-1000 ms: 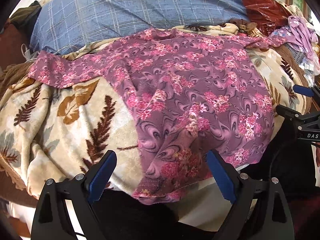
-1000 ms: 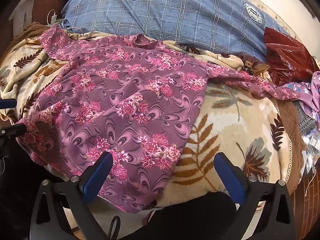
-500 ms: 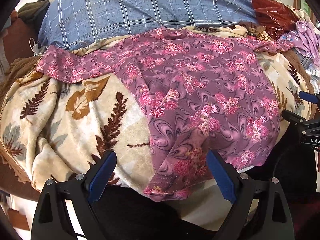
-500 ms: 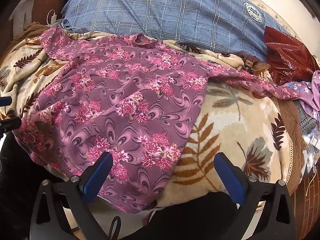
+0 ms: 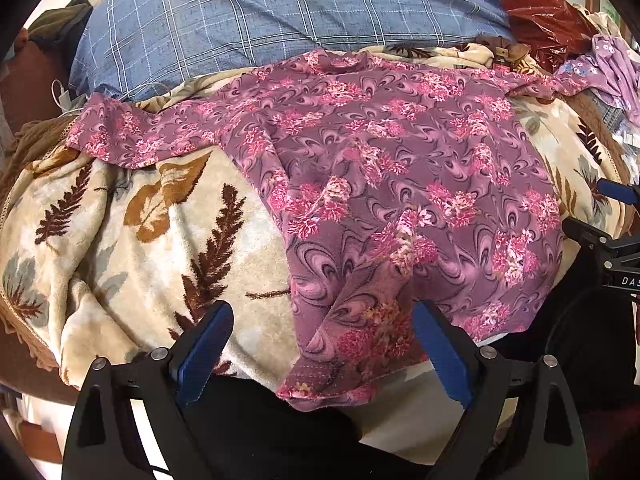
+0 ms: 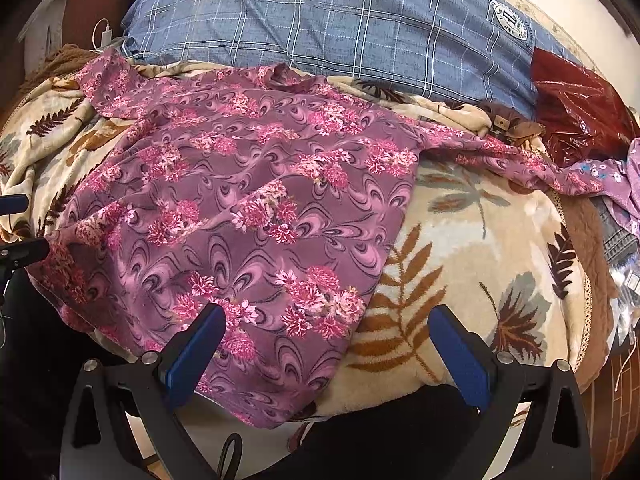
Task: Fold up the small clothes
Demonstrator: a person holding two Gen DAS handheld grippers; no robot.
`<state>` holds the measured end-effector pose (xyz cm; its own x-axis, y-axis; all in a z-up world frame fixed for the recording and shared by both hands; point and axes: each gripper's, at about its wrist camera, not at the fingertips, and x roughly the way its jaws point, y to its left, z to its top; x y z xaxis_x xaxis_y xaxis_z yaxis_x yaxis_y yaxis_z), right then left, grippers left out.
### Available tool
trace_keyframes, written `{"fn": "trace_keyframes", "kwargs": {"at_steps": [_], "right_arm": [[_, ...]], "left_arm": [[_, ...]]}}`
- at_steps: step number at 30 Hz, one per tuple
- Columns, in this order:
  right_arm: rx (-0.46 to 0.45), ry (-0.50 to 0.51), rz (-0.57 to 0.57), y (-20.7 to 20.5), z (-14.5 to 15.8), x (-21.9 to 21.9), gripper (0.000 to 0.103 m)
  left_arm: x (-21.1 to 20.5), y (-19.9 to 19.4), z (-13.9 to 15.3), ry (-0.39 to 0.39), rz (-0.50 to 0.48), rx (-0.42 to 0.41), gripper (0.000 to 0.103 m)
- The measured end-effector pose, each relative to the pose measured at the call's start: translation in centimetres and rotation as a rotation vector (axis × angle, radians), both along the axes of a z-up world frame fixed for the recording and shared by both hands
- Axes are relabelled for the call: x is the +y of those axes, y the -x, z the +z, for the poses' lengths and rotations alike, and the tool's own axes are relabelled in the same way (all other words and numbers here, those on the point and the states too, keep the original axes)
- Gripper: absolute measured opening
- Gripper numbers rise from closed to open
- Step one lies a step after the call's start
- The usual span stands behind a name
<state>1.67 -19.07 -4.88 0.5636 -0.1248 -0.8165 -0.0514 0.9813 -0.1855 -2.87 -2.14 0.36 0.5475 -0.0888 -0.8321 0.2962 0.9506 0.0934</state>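
A mauve long-sleeved top with pink flowers (image 5: 400,168) (image 6: 248,200) lies spread on a cream blanket with a leaf pattern (image 5: 140,220) (image 6: 472,240), sleeves out to both sides, its hem hanging over the near edge. My left gripper (image 5: 322,320) is open just short of the hem's left corner, holding nothing. My right gripper (image 6: 326,322) is open at the hem's right side, holding nothing. Each gripper shows at the edge of the other's view: the right gripper (image 5: 618,216) and the left gripper (image 6: 16,224).
A blue checked pillow (image 5: 300,16) (image 6: 360,28) lies behind the top. A dark red plastic bag (image 5: 548,20) (image 6: 580,104) and a pile of lilac clothes (image 5: 612,68) (image 6: 624,184) sit at the right. A white charger cable (image 6: 102,34) lies at the back left.
The left gripper has shifted left and drawn back a little, so the top sits further right in its view. The right gripper has barely moved. Both stay open.
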Motion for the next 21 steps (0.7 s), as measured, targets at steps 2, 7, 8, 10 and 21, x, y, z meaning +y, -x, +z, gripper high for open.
{"fn": "trace_keyframes", "kwargs": {"at_steps": [2,7,8,10,21], "right_arm": [[0.001,-0.008,-0.004,-0.1,0.0,-0.1,0.102],[0.011,-0.035,-0.013,-0.4,-0.3,-0.5,0.101],[0.014,-0.040,-0.015,-0.4,-0.4,-0.6,0.101],[0.020,-0.051,-0.020,-0.6,-0.5,-0.8,0.101],[0.036,-0.257,-0.215,-2.3,-0.6,-7.8,0.097]], "left_arm": [[-0.1,-0.1,-0.2,-0.001,-0.001,0.003,0.092],[-0.2,-0.5,-0.5,-0.006,-0.001,0.014,0.092],[-0.2,-0.7,-0.6,-0.008,-0.001,0.017,0.092],[-0.2,-1.0,-0.7,-0.007,0.000,0.023,0.092],[8.9,-8.9,1.5,0.124,0.236,0.067,0.091]]}}
